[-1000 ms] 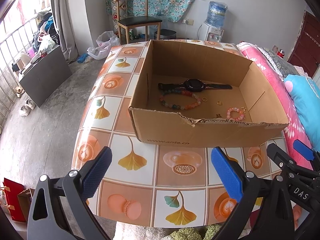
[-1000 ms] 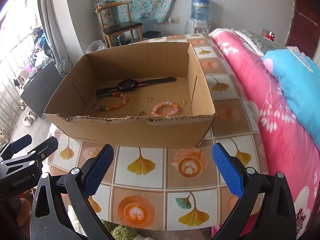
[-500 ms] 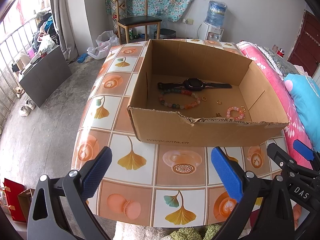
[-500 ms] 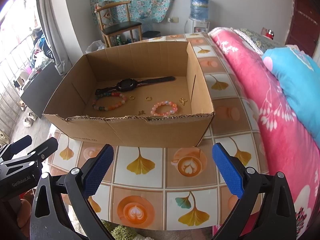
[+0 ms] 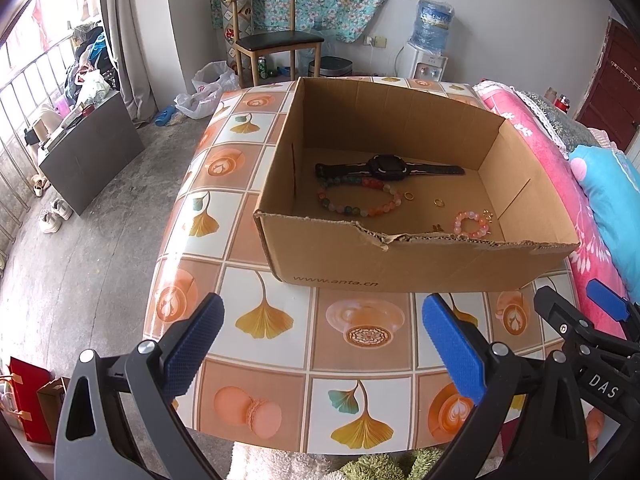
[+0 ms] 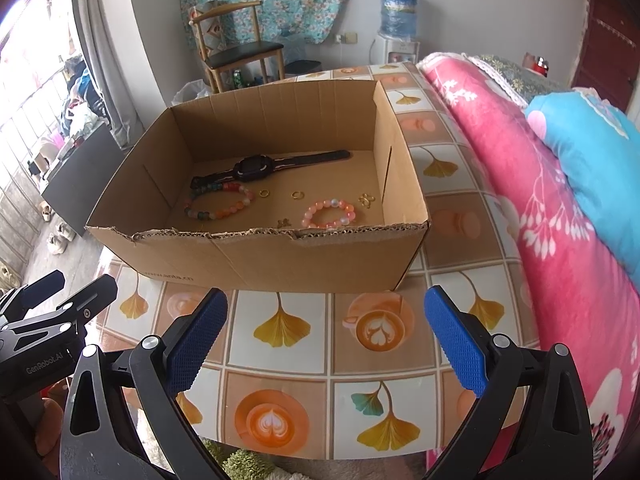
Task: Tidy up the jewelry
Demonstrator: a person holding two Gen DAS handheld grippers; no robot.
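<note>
An open cardboard box [image 5: 400,268] [image 6: 260,256] stands on the patterned table. Inside lie a black watch [image 5: 388,167] [image 6: 256,168], a multicoloured bead bracelet [image 5: 358,202] [image 6: 219,205], a pink bead bracelet [image 5: 471,225] [image 6: 329,213], two small gold rings [image 5: 409,196] [image 6: 297,195] and small gold earrings [image 6: 366,199]. My left gripper [image 5: 320,340] hovers open over the table's near edge, short of the box, with nothing in it. My right gripper [image 6: 326,334] is open too, likewise in front of the box and holding nothing.
The table [image 5: 280,320] with its ginkgo and coffee print drops off at left to a concrete floor. A pink quilt [image 6: 520,184] and blue pillow [image 6: 592,160] border the right. A wooden chair [image 5: 272,44] and water dispenser [image 5: 430,40] stand behind.
Both views have barely shifted; the right wrist view has edged slightly. Both grippers stay open and the jewelry has not moved.
</note>
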